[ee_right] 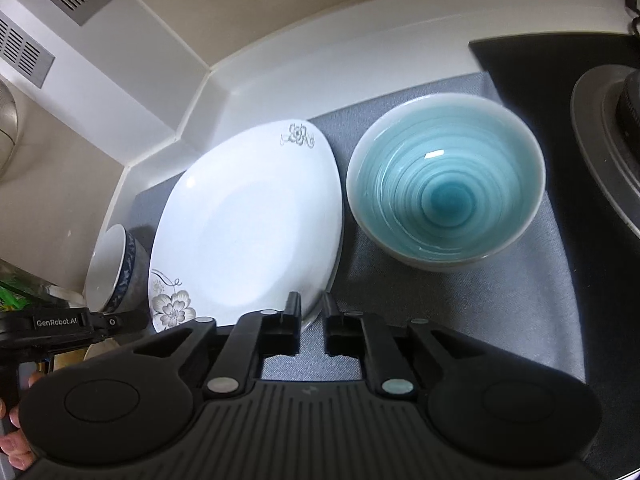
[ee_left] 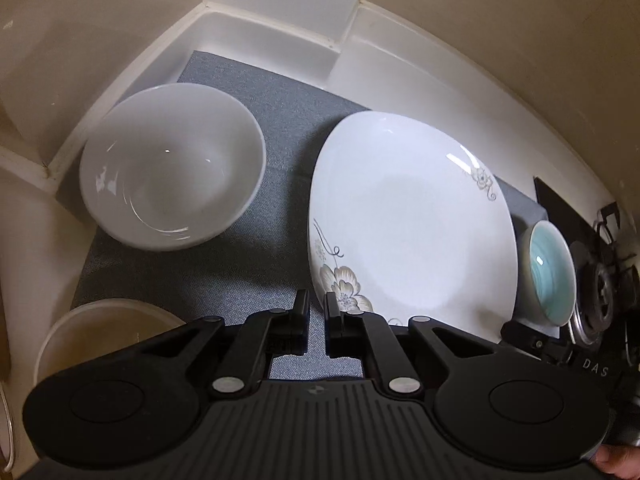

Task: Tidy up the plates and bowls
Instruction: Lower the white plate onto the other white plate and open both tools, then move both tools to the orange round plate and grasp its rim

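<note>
Little looks done: the flowered plate (ee_left: 412,216) lies mid-mat (ee_left: 224,280), white bowl (ee_left: 172,164) toward the desk's back-left corner, blue bowl (ee_right: 444,186) beside the stove, all unstacked. Both the left gripper (ee_left: 316,312) and right gripper (ee_right: 310,312) hover, fingers slightly parted, pinching nothing.

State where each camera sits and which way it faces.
Left wrist: on the left claw, looking down at the white bowl and plate; its own fingers show, as does the right claw.
Right wrist: on the right claw, looking down at the teal bowl and plate; its own fingers and a hand show.
Shared: plate, teal bowl, grey mat.
</note>
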Demonstrator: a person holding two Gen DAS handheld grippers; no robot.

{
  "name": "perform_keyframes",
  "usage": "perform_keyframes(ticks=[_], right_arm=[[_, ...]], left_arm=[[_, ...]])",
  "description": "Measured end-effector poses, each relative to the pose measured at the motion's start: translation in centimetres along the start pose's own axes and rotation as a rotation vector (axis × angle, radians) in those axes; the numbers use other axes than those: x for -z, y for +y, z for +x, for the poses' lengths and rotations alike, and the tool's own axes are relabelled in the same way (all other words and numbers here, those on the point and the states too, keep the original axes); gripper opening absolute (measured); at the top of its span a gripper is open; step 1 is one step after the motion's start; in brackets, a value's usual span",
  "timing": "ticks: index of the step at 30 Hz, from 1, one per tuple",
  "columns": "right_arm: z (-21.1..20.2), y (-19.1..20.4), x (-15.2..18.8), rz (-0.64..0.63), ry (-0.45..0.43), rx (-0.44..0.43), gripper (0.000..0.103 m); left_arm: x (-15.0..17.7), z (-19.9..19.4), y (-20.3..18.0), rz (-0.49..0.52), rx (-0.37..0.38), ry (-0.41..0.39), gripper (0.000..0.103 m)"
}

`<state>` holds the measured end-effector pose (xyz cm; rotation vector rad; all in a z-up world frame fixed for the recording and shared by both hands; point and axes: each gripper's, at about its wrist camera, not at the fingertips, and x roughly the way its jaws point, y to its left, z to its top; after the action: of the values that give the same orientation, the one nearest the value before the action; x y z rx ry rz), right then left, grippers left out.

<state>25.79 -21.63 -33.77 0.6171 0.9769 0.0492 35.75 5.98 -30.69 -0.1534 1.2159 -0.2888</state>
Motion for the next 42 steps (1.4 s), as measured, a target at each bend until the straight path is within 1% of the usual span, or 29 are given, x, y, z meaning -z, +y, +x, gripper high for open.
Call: perform_keyframes(ticks=[2,4,6,8,9,12,14,15,16,17,19,20,21,23,24,27,28,29,30,31,34,37,40,41,42], right_arm=[[0.3,0.2,0.2,-0.004,0.005,0.003,0.014],[0.6,0.5,0.3,-0.015,0.003,0.005,0.020],[0.7,0.8,0.5,-0.031,-0.006,0.017,0.020],[0.8,0.7,0.5,-0.025,-0.013,0.020,0.020],[0.9,0.6,0.4,-0.017,-0.014,0.018,0.020],[0.5,0.7,0.6,-0.024,-0.021,0.022,0.022],[-0.1,1.0,1.1,-0.047,-0.021,0.029,0.030],[-0.4,1.2,1.6,-0.059,-0.023,0.029,0.038],[-0.6,1.4,2.0,-0.074,-0.021,0.030,0.043],[-0.8,1.7,2.6,-0.095,-0.015,0.030,0.043],[-1.2,2.4,4.0,-0.136,-0.003,0.035,0.044],[-1.3,2.7,4.8,-0.153,0.002,0.035,0.044],[-1.4,3.1,5.6,-0.170,0.013,0.033,0.044],[-1.2,3.9,7.3,-0.210,0.046,0.034,0.044],[-1.0,4.4,8.1,-0.232,0.062,0.034,0.044],[-0.3,5.5,10.4,-0.306,0.097,0.033,0.044],[0.0,5.8,10.9,-0.329,0.100,0.045,0.040],[0.2,6.0,11.4,-0.354,0.098,0.065,0.032],[0.3,6.2,11.7,-0.383,0.094,0.092,0.012],[0.2,6.2,11.8,-0.406,0.083,0.111,0.009],[-0.6,5.5,11.6,-0.417,0.056,0.162,0.007],[-1.9,3.7,11.2,-0.358,0.051,0.182,0.007],[-3.2,1.8,11.3,-0.277,0.060,0.151,0.008],[-3.6,1.4,11.6,-0.256,0.054,0.151,0.009],[-4.1,1.0,11.9,-0.241,0.051,0.153,0.009]], left_arm=[[0.1,0.2,-0.2,0.009,-0.012,-0.013,0.008],[0.2,0.3,-0.4,0.031,-0.024,-0.026,0.008],[0.1,0.3,-0.3,0.047,-0.046,-0.038,0.008],[0.1,1.4,0.0,0.049,-0.098,0.005,0.008],[0.2,1.7,0.3,0.039,-0.098,0.019,0.008],[0.9,1.0,0.9,0.017,-0.051,0.018,0.008],[1.4,0.0,0.7,0.033,-0.037,-0.002,0.008],[1.5,-0.4,0.4,0.044,-0.035,-0.007,0.008],[1.8,-0.7,0.3,0.051,-0.034,-0.010,0.008],[1.9,-1.0,0.3,0.053,-0.032,-0.010,0.009],[2.4,-1.6,0.1,0.056,-0.020,-0.006,0.012],[2.6,-1.8,0.2,0.055,-0.012,-0.004,0.021],[2.9,-2.1,0.2,0.055,-0.007,-0.005,0.032],[3.5,-2.9,0.4,0.064,0.004,-0.022,0.042],[3.8,-3.2,0.5,0.071,0.006,-0.029,0.046],[4.7,-4.0,0.7,0.089,0.019,-0.030,0.051],[5.1,-4.2,0.7,0.095,0.035,-0.030,0.052],[5.5,-4.4,0.8,0.098,0.056,-0.027,0.055],[5.9,-4.5,0.7,0.099,0.074,-0.022,0.059],[6.4,-4.6,0.7,0.099,0.091,-0.014,0.060],[8.2,-4.9,0.2,0.116,0.118,0.018,0.060],[9.8,-4.6,-0.8,0.164,0.118,0.040,0.061],[10.7,-2.9,-1.5,0.191,0.079,0.088,0.061],[10.8,-2.1,-1.7,0.186,0.055,0.119,0.061],[10.9,-1.4,-1.9,0.181,0.030,0.155,0.059]])
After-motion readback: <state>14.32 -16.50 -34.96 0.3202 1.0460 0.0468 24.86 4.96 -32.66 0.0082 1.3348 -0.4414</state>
